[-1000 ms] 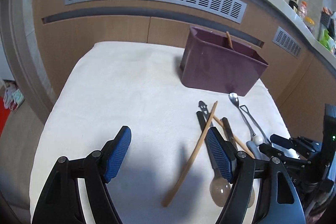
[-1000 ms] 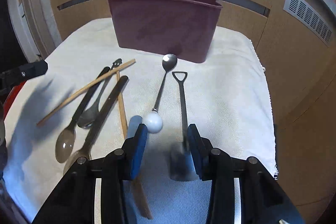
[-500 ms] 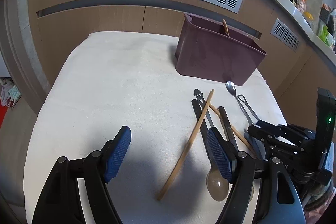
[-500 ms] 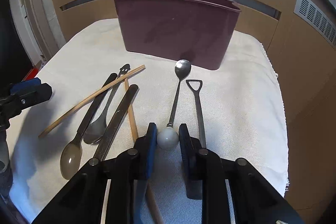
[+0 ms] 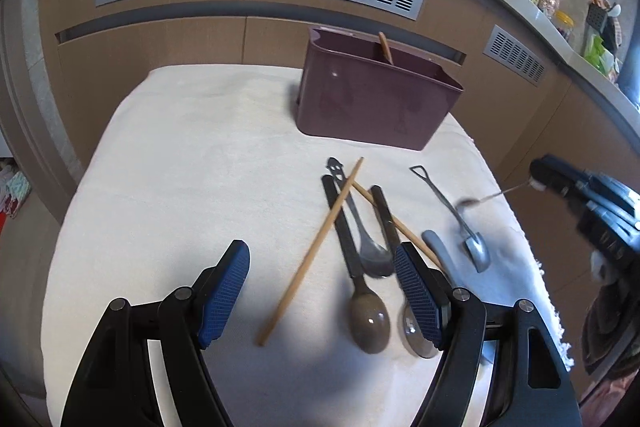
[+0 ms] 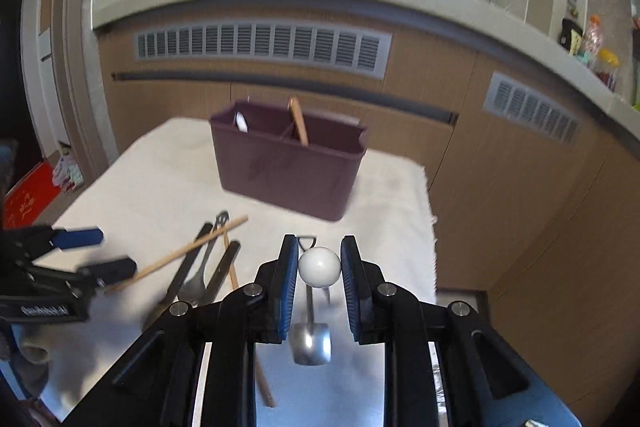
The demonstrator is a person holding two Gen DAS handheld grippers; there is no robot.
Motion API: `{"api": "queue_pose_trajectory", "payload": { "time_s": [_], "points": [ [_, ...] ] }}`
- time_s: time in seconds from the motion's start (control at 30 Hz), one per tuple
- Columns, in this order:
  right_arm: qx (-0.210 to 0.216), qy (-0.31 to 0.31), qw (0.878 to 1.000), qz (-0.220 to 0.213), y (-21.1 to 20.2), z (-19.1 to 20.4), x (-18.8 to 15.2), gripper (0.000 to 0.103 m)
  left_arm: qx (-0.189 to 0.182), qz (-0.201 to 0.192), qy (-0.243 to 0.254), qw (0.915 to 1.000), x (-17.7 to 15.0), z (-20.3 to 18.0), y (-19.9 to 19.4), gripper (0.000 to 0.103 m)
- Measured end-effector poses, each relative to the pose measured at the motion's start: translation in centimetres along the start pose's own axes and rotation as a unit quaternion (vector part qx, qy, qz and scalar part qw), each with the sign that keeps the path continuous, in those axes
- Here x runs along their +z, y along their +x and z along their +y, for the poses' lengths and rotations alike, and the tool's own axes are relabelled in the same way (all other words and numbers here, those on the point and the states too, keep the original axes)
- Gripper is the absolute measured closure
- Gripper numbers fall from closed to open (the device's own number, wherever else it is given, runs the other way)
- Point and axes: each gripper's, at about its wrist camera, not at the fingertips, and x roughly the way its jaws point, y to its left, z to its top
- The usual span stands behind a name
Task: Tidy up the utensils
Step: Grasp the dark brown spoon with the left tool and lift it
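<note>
The ball-handled spoon (image 6: 319,266) is up off the cloth, its white ball end pinched between the blue pads of the right gripper (image 6: 319,267), above the shovel-shaped spoon (image 6: 311,341). From the left wrist view it's just a blurry streak out past the cloth's right edge.

Count on the white cloth (image 5: 180,167): two wooden chopsticks (image 5: 316,247) crossing each other, two dark-handled spoons (image 5: 362,291), one steel spoon (image 5: 370,249) between them, plus the shovel spoon off to the right, well apart from the pile. The left gripper (image 5: 324,291) hangs over that pile, jaws wide, nothing in them.

The purple caddy (image 6: 288,167) stands at the far side of the cloth, one wooden stick (image 6: 299,125) and something white (image 6: 241,122) poking out. Can't really tell what the white thing is. The right gripper's body blocks the near cloth.
</note>
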Motion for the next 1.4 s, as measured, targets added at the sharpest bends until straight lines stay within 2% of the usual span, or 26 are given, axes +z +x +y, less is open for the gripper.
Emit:
{"api": "queue_pose_trajectory", "payload": {
  "time_s": [0.17,0.23,0.3,0.33,0.37,0.5,0.63,0.7,0.8,0.87,0.9,0.93,1.07,1.13,1.27,1.33,1.4],
  "points": [
    [0.009,0.021,1.0,-0.014,-1.4,-1.3,0.5,0.083,-0.043,0.039,0.011,0.9982,0.5,-1.6,1.6,0.031],
    [0.016,0.029,0.999,-0.01,-1.4,-1.7,0.2,0.083,-0.055,0.06,0.026,0.9964,1.1,-2.7,2.7,0.039],
    [0.027,0.038,0.999,-0.005,-1.2,-2.1,-0.2,0.083,-0.054,0.083,0.053,0.9937,2.0,-4.0,4.1,0.053],
    [0.033,0.042,0.999,-0.003,-1.1,-2.3,-0.3,0.083,-0.055,0.096,0.064,0.9918,2.5,-4.6,4.9,0.057],
    [0.035,0.047,0.998,-0.003,-1.2,-2.5,-0.5,0.083,-0.052,0.115,0.073,0.9893,3.2,-5.1,6.0,0.062],
    [0.047,0.062,0.997,-0.009,-1.3,-3.3,-1.0,0.083,-0.033,0.178,0.088,0.9796,4.9,-6.4,9.5,0.064],
    [0.055,0.063,0.996,-0.014,-1.3,-3.6,-1.3,0.083,0.006,0.207,0.114,0.9716,5.9,-7.7,12.0,0.066],
    [0.058,0.065,0.996,-0.015,-1.3,-3.9,-1.4,0.083,0.02,0.225,0.113,0.9675,6.2,-7.9,13.2,0.072],
    [0.062,0.074,0.995,-0.016,-1.2,-4.2,-1.5,0.083,0.022,0.231,0.111,0.9664,6.5,-8.1,13.9,0.078],
    [0.065,0.082,0.994,-0.015,-1.2,-4.5,-1.5,0.083,0.022,0.219,0.115,0.9688,6.5,-8.3,13.9,0.082],
    [0.066,0.085,0.994,-0.015,-1.2,-4.5,-1.6,0.083,0.018,0.208,0.115,0.9711,6.4,-8.3,13.6,0.088],
    [0.067,0.088,0.994,-0.014,-1.3,-4.6,-1.6,0.083,0.01,0.192,0.115,0.9746,6.3,-8.2,13.0,0.088],
    [0.066,0.085,0.994,-0.013,-2.0,-4.2,-1.6,0.083,-0.033,0.112,0.093,0.9887,5.3,-7.0,8.0,0.09],
    [0.066,0.08,0.995,-0.013,-2.4,-3.8,-1.5,0.083,-0.038,0.062,0.085,0.9938,4.5,-6.4,4.5,0.09],
    [0.065,0.073,0.995,-0.013,-3.5,-3.1,-1.4,0.083,-0.03,-0.03,0.074,0.9964,3.3,-5.4,-1.2,0.09],
    [0.059,0.069,0.996,-0.016,-4.1,-2.7,-1.3,0.083,-0.015,-0.078,0.08,0.9937,2.8,-5.2,-3.9,0.091],
    [0.053,0.065,0.996,-0.019,-4.7,-2.3,-1.2,0.083,-0.015,-0.102,0.081,0.9914,2.7,-5.2,-6.0,0.091]
  ]
}}
